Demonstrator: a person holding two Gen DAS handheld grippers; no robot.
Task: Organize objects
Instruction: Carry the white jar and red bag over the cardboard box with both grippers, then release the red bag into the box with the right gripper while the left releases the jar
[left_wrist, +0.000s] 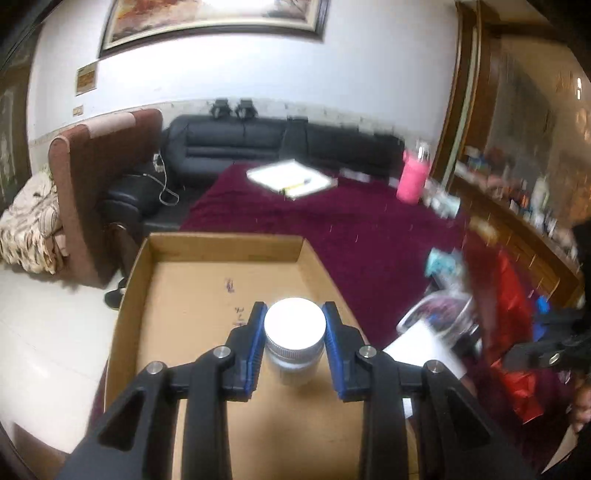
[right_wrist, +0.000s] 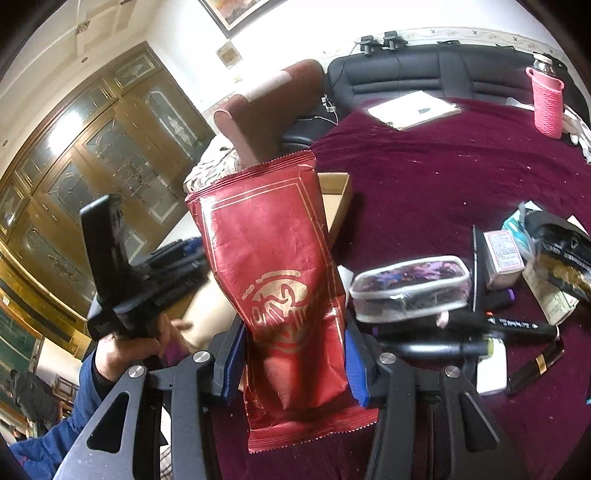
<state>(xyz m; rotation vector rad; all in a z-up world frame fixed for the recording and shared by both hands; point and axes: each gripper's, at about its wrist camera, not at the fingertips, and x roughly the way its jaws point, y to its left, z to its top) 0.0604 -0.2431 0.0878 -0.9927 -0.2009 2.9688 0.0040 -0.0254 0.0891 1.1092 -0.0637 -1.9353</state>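
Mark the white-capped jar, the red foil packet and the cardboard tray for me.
white-capped jar (left_wrist: 294, 318): left wrist view, on its white lid.
red foil packet (right_wrist: 273, 251): right wrist view, on its front panel.
cardboard tray (left_wrist: 225, 246): left wrist view, on its far wall.

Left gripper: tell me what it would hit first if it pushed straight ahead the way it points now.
The left gripper already has the white-capped jar between its fingers, over the cardboard box. Straight on, the jar would probably meet the box's far wall first, though depth is unclear.
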